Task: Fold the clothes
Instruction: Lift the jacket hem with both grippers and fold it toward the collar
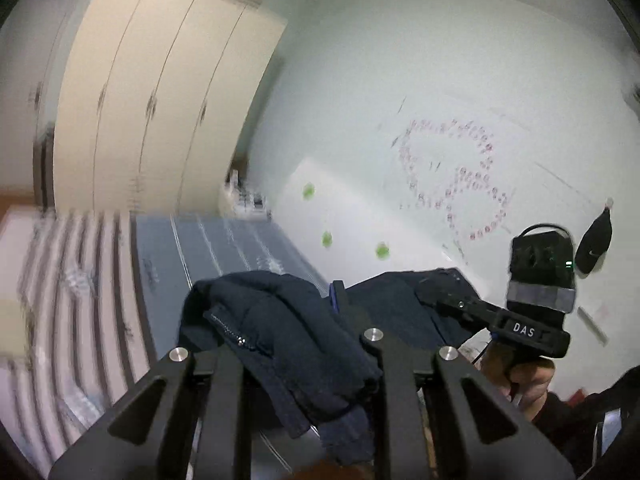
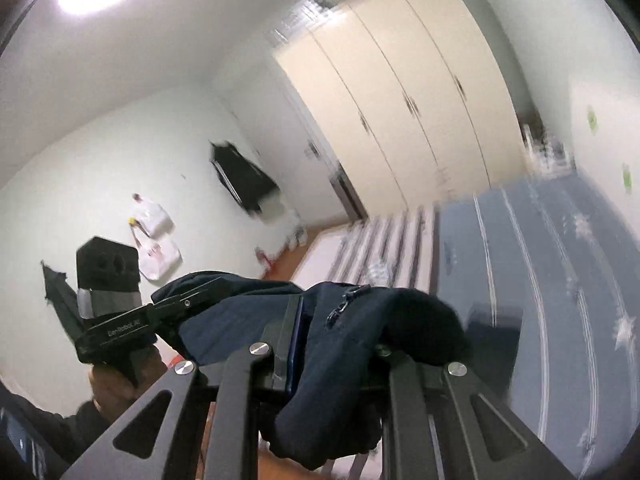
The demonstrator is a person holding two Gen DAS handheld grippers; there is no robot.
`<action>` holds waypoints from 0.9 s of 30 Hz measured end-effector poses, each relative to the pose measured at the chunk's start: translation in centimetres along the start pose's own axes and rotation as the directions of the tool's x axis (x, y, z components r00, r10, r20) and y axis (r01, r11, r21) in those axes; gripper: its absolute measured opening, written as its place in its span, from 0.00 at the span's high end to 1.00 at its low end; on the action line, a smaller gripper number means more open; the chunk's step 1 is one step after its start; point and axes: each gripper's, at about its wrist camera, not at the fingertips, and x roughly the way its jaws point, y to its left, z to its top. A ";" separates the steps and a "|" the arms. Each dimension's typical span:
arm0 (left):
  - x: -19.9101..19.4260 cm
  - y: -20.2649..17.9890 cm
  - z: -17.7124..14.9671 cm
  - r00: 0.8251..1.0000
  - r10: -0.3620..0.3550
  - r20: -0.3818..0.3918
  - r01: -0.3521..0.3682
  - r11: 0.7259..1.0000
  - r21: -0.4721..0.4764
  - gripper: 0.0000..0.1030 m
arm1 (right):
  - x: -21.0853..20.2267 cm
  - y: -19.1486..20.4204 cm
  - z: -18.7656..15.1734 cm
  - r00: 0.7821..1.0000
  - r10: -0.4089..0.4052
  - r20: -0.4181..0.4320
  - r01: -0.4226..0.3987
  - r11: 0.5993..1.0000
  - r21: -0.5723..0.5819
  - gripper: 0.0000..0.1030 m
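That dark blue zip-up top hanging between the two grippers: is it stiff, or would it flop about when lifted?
Probably floppy: the navy garment droops in soft folds over the left hand-held gripper and sags towards the right hand-held gripper. It looks thick, so likely a bit weighty. Its zipper may swing.

Both grippers are matte black with triangular cut-outs and silver round screws just behind the fingers. The right gripper (image 1: 448, 304) bears white "DAS" lettering, a grey taped band and a green light. The left gripper (image 2: 172, 304) carries the same grey tape. Dark sleeves.
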 end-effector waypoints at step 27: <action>28.2 16.9 46.3 0.801 0.501 0.327 -0.532 0.847 0.005 0.87 | 30.6 -10.6 53.2 0.979 0.025 0.203 -0.003 0.994 -0.108 0.86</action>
